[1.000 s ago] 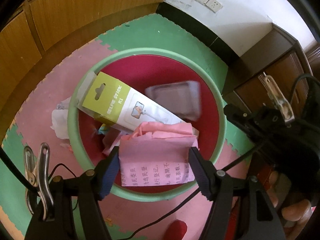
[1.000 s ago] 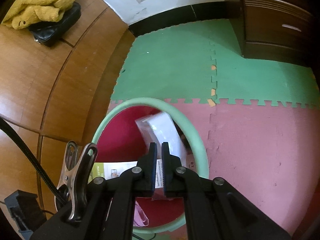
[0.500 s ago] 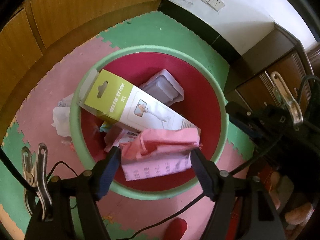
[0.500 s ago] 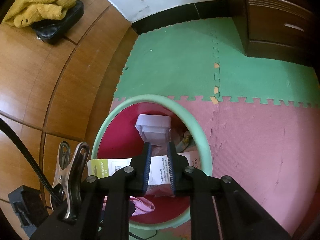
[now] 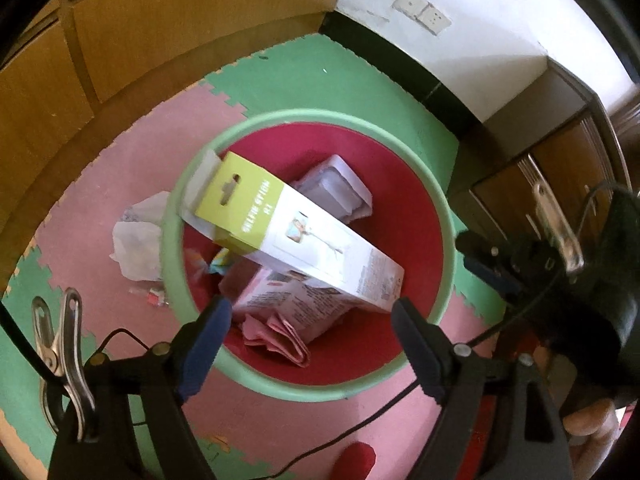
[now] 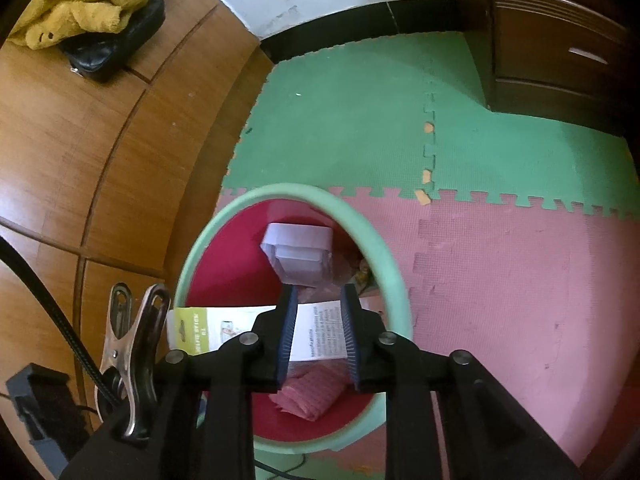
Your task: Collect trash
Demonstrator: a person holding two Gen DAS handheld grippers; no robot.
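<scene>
The right claw (image 6: 318,332) is blocking the middle of the selfie stick box (image 5: 304,240), and the bin (image 5: 192,184) rim is cutting off its green end. The box is lying slantwise inside, beyond both claws. The left claw (image 5: 308,316) is gaping wide, empty; the right has been opening, gripping nothing. Pink paper (image 5: 280,336) is lying crumpled below.

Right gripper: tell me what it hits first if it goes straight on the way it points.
Probably the white box lying in the bin: it shows right between the open fingers. Depth is unclear.
</scene>
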